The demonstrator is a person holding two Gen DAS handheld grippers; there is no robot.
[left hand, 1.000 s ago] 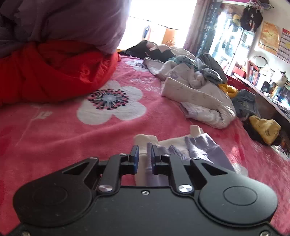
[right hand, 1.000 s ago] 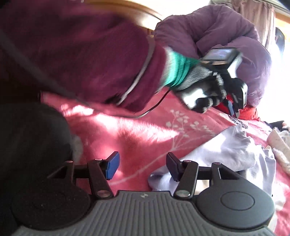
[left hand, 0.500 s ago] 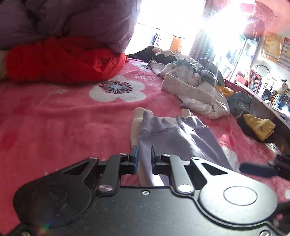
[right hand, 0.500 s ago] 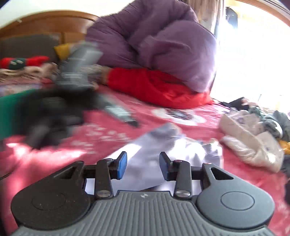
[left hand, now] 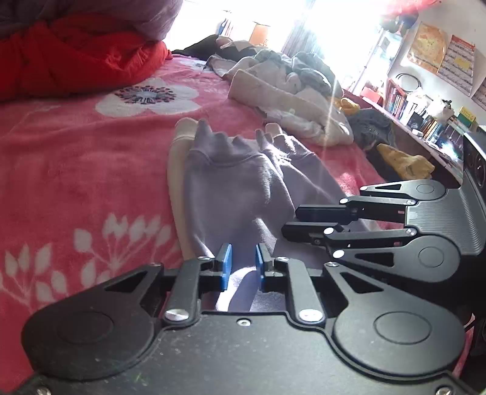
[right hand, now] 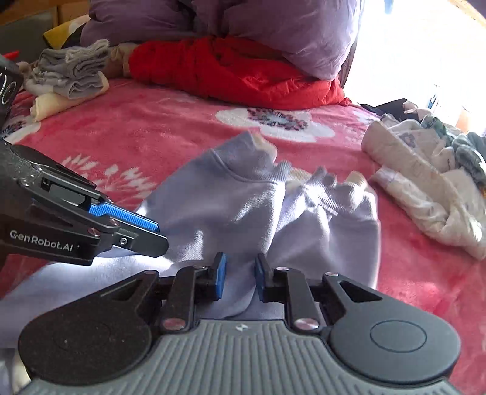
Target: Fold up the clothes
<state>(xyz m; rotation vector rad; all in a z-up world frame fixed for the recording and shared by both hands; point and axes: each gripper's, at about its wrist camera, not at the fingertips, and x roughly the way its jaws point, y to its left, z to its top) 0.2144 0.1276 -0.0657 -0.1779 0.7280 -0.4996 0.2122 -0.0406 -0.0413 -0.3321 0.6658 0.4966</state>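
Note:
A lavender garment (left hand: 237,182) with a cream layer under it lies spread on the pink flowered blanket (left hand: 91,182). My left gripper (left hand: 242,264) sits low over its near edge. Its jaws are opening, a small gap shows between the blue pads, and the cloth lies below them. My right gripper (right hand: 239,273) hovers over the same edge of the garment (right hand: 237,206). Its jaws are closing, with a ridge of lavender cloth between the pads, and a gap remains. Each gripper shows in the other's view: the right gripper (left hand: 288,221) from the side, the left gripper (right hand: 158,237) at the left.
A heap of unfolded clothes (left hand: 288,91) lies further along the bed. A red duvet (right hand: 227,70) and a purple quilt (right hand: 243,24) fill the head end, beside a small folded stack (right hand: 70,76). A yellow garment (left hand: 407,164) and bookshelves (left hand: 410,106) stand at the right.
The left gripper drew the lavender garment back, stretching it out, then parted its pads slightly. The right gripper swung away from the person's arm to the garment, its jaws narrowing.

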